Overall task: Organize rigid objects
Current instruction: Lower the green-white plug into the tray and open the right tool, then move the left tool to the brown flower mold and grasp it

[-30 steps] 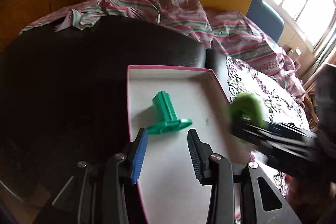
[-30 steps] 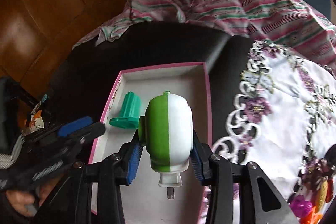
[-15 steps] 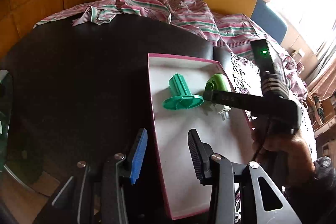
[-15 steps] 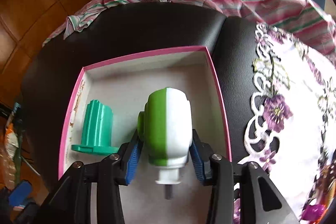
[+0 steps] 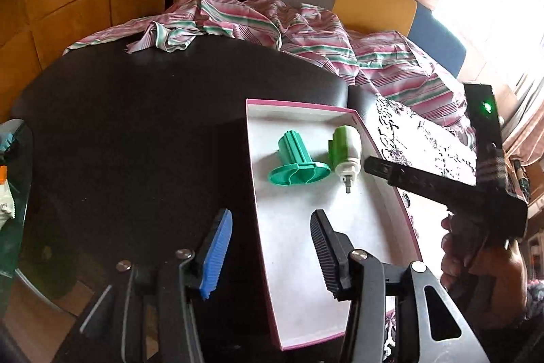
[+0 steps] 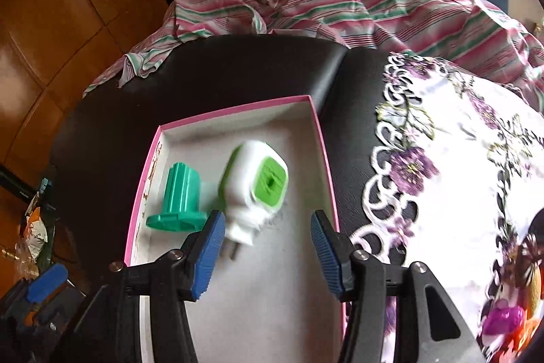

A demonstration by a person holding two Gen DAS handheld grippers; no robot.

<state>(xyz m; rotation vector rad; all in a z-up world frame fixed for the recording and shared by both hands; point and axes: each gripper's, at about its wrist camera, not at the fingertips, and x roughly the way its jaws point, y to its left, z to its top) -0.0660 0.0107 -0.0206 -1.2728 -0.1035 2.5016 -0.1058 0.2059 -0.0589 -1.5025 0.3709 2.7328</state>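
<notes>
Now the glossy green-and-white plug-in adapter (image 6: 253,184) lies loose in the pink-rimmed cardboard box (image 6: 316,138), just beside a ribbed teal plastic spool (image 6: 178,198) at its nine o'clock. Both tongs are opening and grip nothing: the right gripper (image 6: 267,256) stands over the box, the left gripper (image 5: 270,252) straddles its left wall.

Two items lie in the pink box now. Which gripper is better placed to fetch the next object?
Right, probably. The right gripper is opening, the green-and-white plug already free in the pink box, and colourful items lie beside it on the floral cloth. The left gripper faces only the box.
</notes>
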